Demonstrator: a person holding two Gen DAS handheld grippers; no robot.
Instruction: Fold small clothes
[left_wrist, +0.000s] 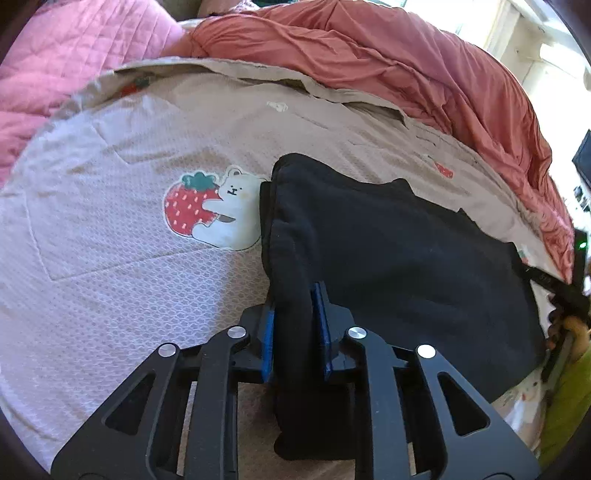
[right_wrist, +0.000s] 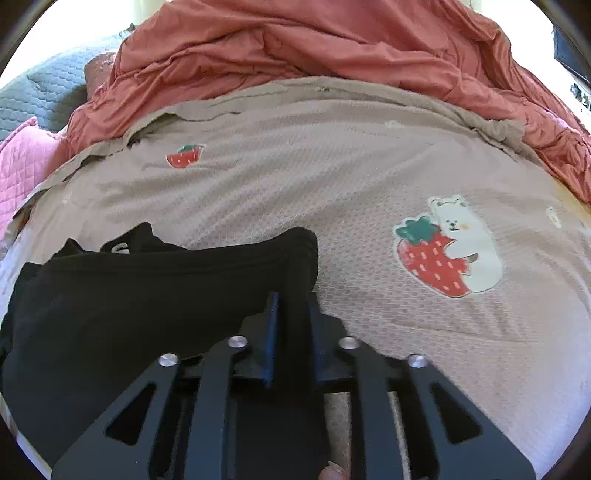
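Across the lower middle of both wrist views lies the black garment (left_wrist: 399, 258), spread on a beige quilted bedspread (left_wrist: 110, 258) printed with a strawberry-and-bear patch (left_wrist: 214, 210). At the bottom centre of the left view, the left gripper (left_wrist: 297, 325) is clamped on a bunched edge of the cloth, dark fabric filling the gap between its blue pads. At the bottom centre of the right view, the right gripper (right_wrist: 293, 332) likewise pinches the opposite end. To fold well, both ends should probably travel together, level and taut, so the edges meet squarely without dragging the bedspread. A rumpled terracotta duvet (right_wrist: 332, 44) fills the upper frame, and a pink quilted pillow (left_wrist: 66, 55) sits upper left.
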